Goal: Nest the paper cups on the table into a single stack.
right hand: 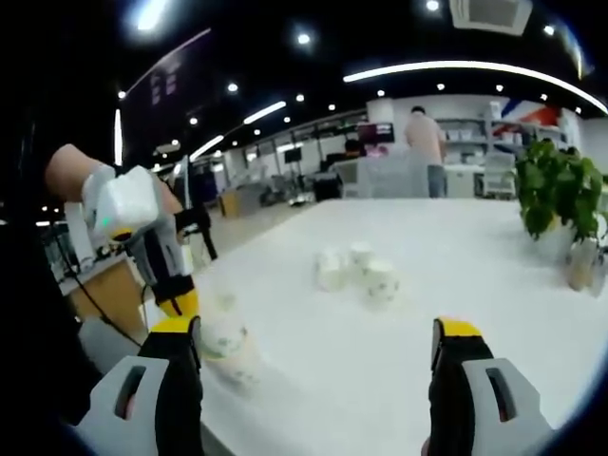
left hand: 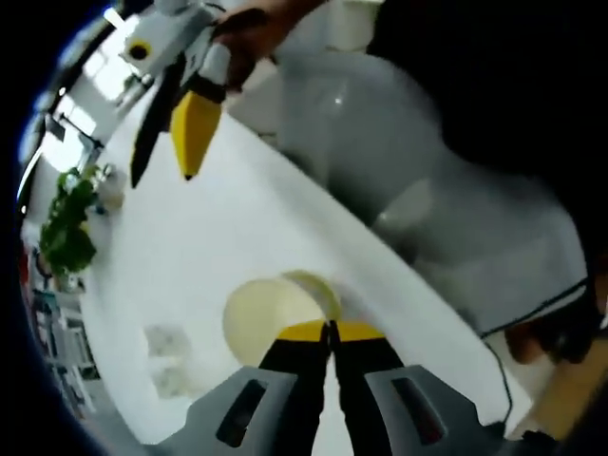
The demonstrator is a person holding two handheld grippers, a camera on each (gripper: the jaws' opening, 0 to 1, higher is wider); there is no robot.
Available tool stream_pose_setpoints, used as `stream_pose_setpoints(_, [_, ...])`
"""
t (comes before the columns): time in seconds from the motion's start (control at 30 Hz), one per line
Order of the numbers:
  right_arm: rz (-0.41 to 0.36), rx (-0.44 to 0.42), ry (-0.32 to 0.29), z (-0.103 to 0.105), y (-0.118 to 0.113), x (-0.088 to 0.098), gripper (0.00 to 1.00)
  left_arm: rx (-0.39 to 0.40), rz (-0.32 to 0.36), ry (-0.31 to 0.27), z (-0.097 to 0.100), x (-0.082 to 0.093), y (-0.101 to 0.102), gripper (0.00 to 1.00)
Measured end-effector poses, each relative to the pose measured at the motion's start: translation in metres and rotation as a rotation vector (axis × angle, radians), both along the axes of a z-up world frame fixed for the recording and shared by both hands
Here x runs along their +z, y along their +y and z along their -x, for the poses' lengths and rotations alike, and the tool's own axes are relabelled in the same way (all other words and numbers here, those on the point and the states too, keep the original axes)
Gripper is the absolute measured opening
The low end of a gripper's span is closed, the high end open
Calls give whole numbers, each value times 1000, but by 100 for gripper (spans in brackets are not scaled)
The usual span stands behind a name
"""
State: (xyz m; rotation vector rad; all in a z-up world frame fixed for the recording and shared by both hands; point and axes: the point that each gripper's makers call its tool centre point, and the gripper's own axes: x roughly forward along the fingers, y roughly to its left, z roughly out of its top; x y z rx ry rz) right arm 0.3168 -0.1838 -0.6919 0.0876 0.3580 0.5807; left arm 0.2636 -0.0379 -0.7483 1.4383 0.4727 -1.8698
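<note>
Now, working across from the left, the left gripper (right hand: pixel 176 306) with its yellow-tipped black jaws sat pinched right down on the rim of a white paper cup with a faint printed pattern (right hand: pixel 226 340), at the near left edge of the broad white table (right hand: pixel 456 275). In the left gripper view those jaws (left hand: pixel 332 332) met almost tip to tip over the pale open mouth of that same cup (left hand: pixel 275 318), so the hold looked like a thin bite on one wall. That was the risk as I read it: soft paper gripped by a sliver of rim could crumple or swing loose, and a tilted cup would not drop cleanly into another.

Further right from that cup, a cluster of three small white paper cups (right hand: pixel 353 270) stood well apart from it, mid-table. A careless approach could knock them over, light as they appeared.

Right again, the right gripper (right hand: pixel 318 344) had its jaws spread wide and held nothing; it hung above the table in the left gripper view (left hand: pixel 171 133).

The left gripper view gave the grip itself and the cup's mouth. The right gripper view offered the cluster, a leafy green potted plant (right hand: pixel 556 195) beyond it, and the room behind.
</note>
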Motion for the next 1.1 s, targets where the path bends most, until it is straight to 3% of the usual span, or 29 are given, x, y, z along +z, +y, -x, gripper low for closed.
stream_pose_setpoints(0.33, [-11, -5, 9, 1, -1, -5, 99, 19, -54, 17, -1, -13, 4, 0])
stream_pose_setpoints(0.77, [-22, -3, 17, 0, -2, -8, 99, 39, -74, 28, -4, -19, 5, 2])
stream_pose_setpoints(0.97, [-23, -4, 18, 1, -2, -8, 99, 56, -70, 40, -3, -18, 4, 6])
stream_pose_setpoints(1.1, [-21, -3, 18, 0, -2, -9, 99, 93, -69, 49, -5, -18, 4, 14])
